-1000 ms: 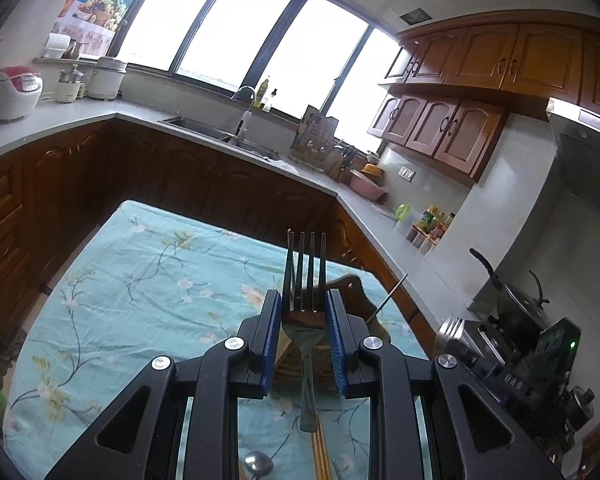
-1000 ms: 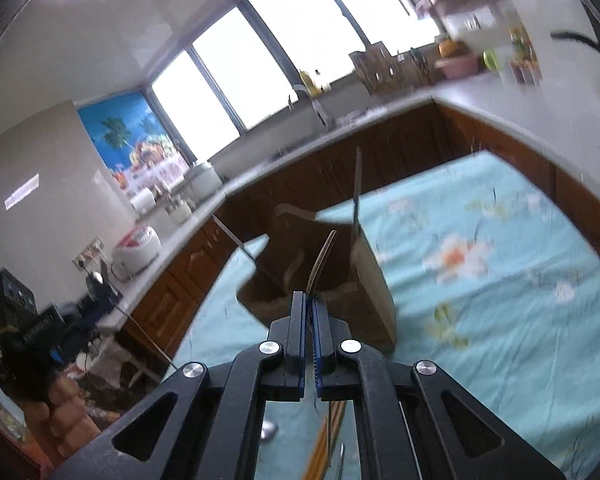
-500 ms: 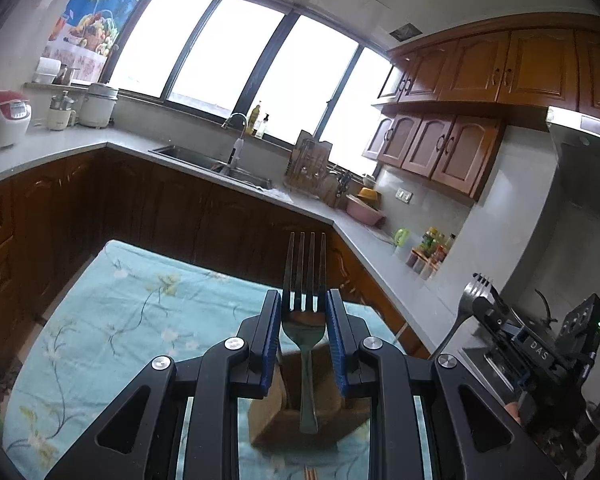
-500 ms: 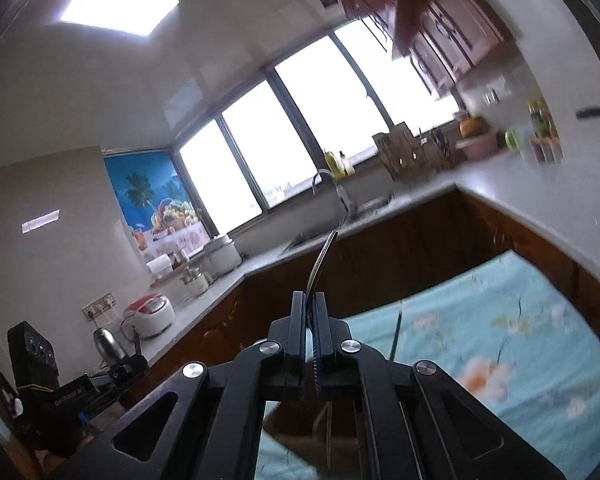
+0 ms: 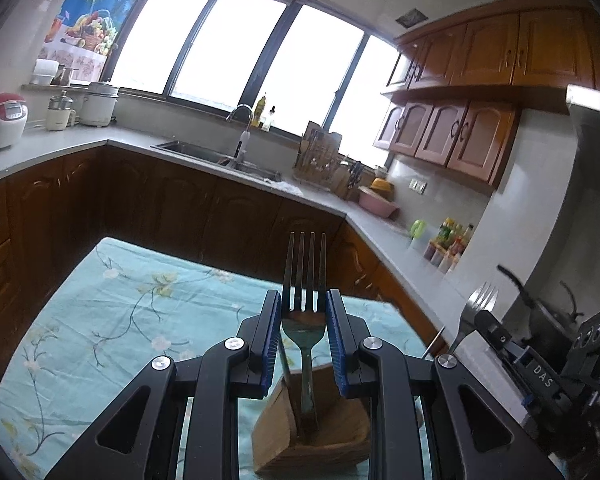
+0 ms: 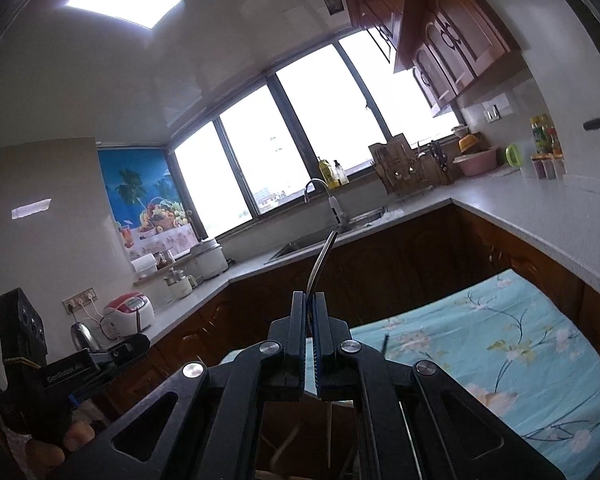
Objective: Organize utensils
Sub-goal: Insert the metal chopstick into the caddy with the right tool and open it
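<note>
My left gripper is shut on a metal fork, tines up, its handle hanging over the wooden utensil holder on the floral tablecloth. My right gripper is shut on a second fork, seen edge-on, raised high above the table. That fork and the right gripper body show at the right of the left wrist view. The left gripper body shows at the left of the right wrist view.
Dark wooden cabinets and a grey counter wrap around the table. A sink, a knife rack, a pink bowl and rice cookers stand on the counter. A thin stick rises from below near the tablecloth.
Both grippers have risen and tilted upward with their forks. The holder has slid down to the bottom of the left view and out of the right view.
</note>
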Tool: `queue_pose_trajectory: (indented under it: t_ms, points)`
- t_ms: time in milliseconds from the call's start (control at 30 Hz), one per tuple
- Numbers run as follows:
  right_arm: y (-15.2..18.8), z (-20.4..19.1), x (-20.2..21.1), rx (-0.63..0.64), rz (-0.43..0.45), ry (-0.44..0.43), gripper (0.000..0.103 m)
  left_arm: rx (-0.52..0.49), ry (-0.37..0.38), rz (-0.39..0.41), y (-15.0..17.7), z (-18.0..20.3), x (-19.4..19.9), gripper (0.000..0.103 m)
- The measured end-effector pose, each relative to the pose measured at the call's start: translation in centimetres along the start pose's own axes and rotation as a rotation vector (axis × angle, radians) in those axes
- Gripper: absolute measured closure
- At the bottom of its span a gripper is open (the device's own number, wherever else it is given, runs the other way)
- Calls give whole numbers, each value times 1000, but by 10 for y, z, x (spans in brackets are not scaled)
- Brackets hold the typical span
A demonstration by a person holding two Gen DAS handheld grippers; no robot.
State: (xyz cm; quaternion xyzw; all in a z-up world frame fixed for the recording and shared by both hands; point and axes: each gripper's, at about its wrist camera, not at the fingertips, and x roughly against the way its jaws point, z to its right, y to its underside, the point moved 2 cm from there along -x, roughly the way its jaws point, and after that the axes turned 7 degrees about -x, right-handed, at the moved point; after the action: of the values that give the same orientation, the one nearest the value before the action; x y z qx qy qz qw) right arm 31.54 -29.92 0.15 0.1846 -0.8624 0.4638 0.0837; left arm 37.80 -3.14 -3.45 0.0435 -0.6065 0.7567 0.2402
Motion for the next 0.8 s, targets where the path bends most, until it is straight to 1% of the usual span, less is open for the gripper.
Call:
queue_pose_trajectory:
  t_ms: [167,367,500,800]
  points:
    - [16,11,-6,-1,-28,20,100,-26,1,-29,12,8,-15,82]
    - [33,17,-12,1,-71,32,100,-64,-5,-48,19,11,-21,82]
    - [46,24,-15,-8,-108,43,100,-72,-8,-72,23,9,-25,82]
    - [56,31,-17,-31,-160,52,100,-88,-4,-121,29,14,-29,81]
